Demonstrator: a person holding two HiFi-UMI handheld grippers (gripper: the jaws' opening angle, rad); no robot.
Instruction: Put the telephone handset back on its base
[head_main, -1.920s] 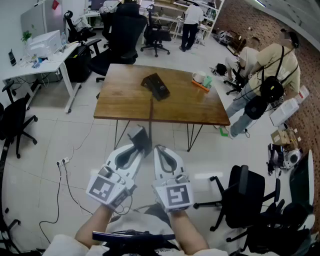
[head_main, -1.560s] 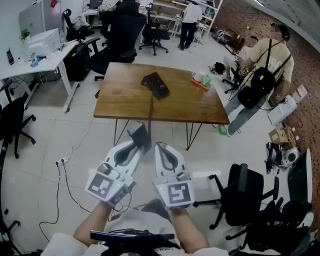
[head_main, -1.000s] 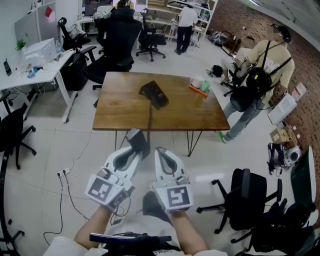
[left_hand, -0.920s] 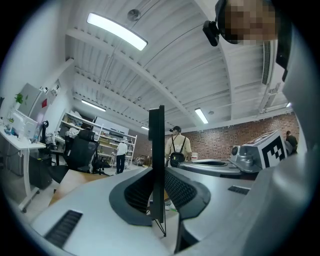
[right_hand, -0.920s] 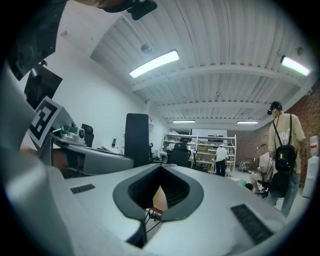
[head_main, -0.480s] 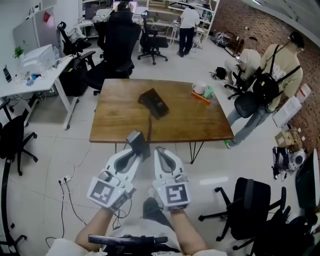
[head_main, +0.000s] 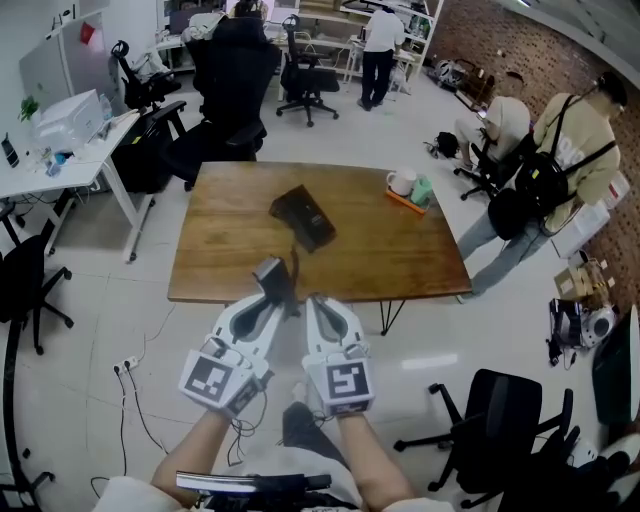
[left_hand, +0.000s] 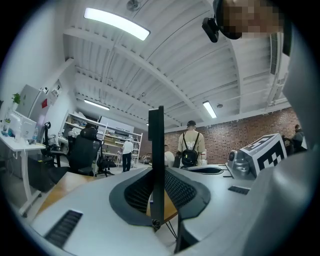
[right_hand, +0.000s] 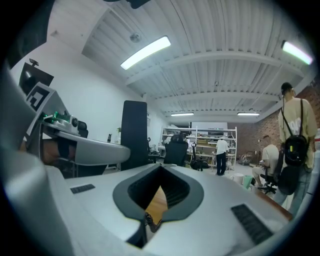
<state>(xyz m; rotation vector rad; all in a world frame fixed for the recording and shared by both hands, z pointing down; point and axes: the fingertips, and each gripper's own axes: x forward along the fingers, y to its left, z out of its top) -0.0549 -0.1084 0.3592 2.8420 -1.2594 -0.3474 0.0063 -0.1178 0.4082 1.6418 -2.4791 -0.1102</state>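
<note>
The black telephone base (head_main: 302, 217) lies near the middle of the wooden table (head_main: 230, 260) ahead of me. A dark cord (head_main: 296, 262) runs from it over the table's near edge down to the black handset (head_main: 274, 279). My left gripper (head_main: 274, 300) is shut on the handset, which stands upright between its jaws in mid-air just short of the table. In the left gripper view the handset (left_hand: 156, 160) shows edge-on as a thin black slab. My right gripper (head_main: 318, 303) hangs beside it, shut and empty; in the right gripper view the handset (right_hand: 135, 135) stands at the left.
A white mug (head_main: 401, 182) and a green item sit on an orange tray (head_main: 408, 199) at the table's far right. People (head_main: 575, 140) stand right of the table. A black office chair (head_main: 500, 400) is at my right, a white desk (head_main: 60, 140) at the left, and cables (head_main: 130, 362) lie on the floor.
I have come closer to the table, whose near edge now reaches the gripper tips. Both grippers keep their pose, and the handset stays held. The people at the right have shifted.
</note>
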